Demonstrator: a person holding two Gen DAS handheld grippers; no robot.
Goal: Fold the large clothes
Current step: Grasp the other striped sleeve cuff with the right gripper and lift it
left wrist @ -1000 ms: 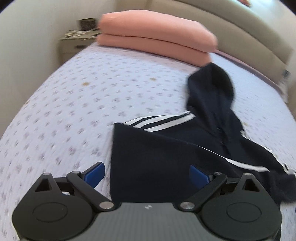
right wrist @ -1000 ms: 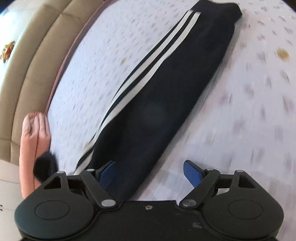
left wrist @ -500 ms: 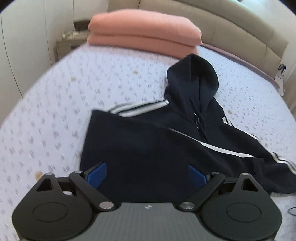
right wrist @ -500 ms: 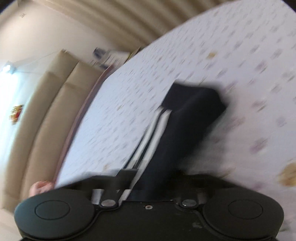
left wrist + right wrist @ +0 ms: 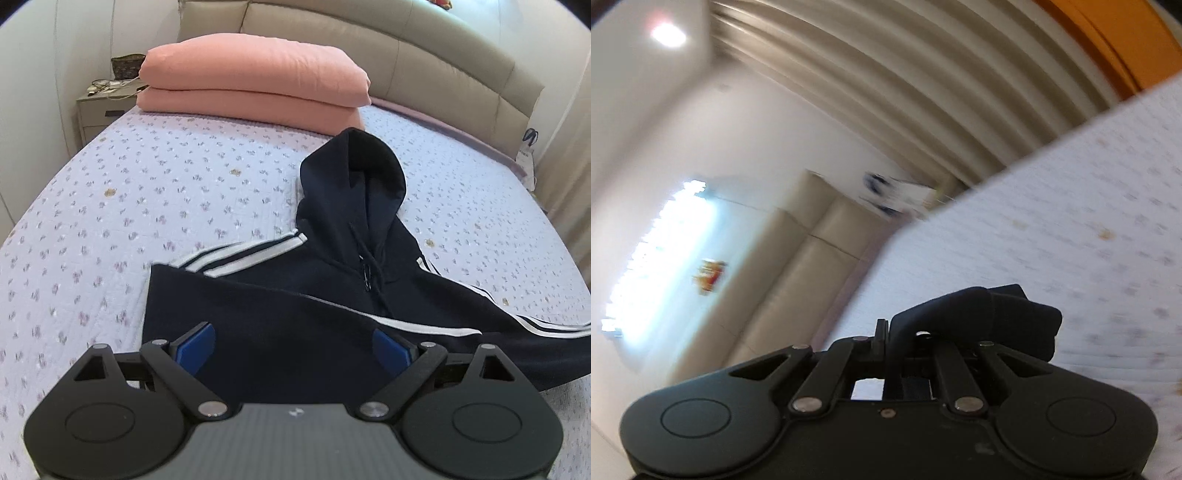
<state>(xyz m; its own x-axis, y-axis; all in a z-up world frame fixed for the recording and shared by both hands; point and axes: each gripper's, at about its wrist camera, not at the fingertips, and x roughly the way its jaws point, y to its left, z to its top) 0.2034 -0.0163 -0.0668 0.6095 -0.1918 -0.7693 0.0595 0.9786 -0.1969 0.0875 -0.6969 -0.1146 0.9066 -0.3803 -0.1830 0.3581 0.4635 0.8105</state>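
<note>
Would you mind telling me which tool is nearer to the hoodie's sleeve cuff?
Right. The right tool is shut on the sleeve cuff, lifting it off the bed. The left tool hangs open above the hoodie body, touching nothing.

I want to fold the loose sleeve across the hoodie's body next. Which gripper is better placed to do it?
Right. The right gripper is already shut on a fold of dark sleeve, raised off the bed. The left gripper is open, holding nothing, over the hoodie.
</note>
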